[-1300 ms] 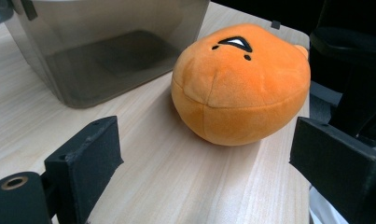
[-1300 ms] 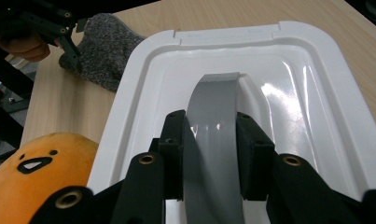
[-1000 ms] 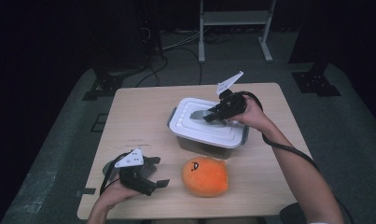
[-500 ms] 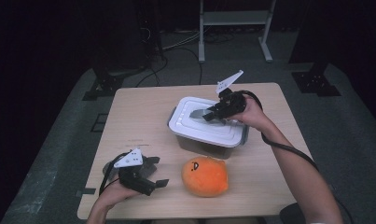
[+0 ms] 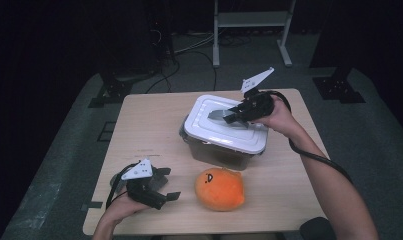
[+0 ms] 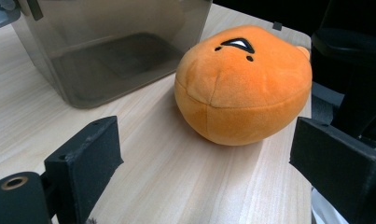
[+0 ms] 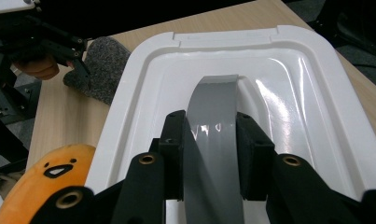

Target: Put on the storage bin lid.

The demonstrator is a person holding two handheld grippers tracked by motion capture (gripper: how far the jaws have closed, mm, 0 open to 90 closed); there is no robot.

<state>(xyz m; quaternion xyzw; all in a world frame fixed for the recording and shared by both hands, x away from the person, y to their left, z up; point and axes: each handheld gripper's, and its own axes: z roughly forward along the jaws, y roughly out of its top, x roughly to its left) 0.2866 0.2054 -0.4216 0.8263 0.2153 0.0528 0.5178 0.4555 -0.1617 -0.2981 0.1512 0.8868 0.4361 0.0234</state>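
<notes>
Light wooden tabletop (image 5: 154,125): a lidded smoky plastic box (image 5: 216,150) is placed right of centre; an orange plush toy (image 5: 220,189) is laid near the front edge.

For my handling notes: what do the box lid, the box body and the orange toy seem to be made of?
Lid: glossy white plastic, by its sharp highlights. Box body: smoky translucent plastic, its floor showing through. Orange toy: soft plush fabric, probably stuffed, with visible seams and a matte nap.

Lid (image 5: 226,131): glossy white plastic, smooth
Lid handle (image 7: 213,140): grey plastic, slight sheen
Box (image 6: 106,46): smoky translucent plastic
Toy (image 5: 220,188): orange plush cloth, matt
Table (image 5: 154,125): pale wood grain, matt
Right gripper (image 7: 210,154): black, matt
</notes>
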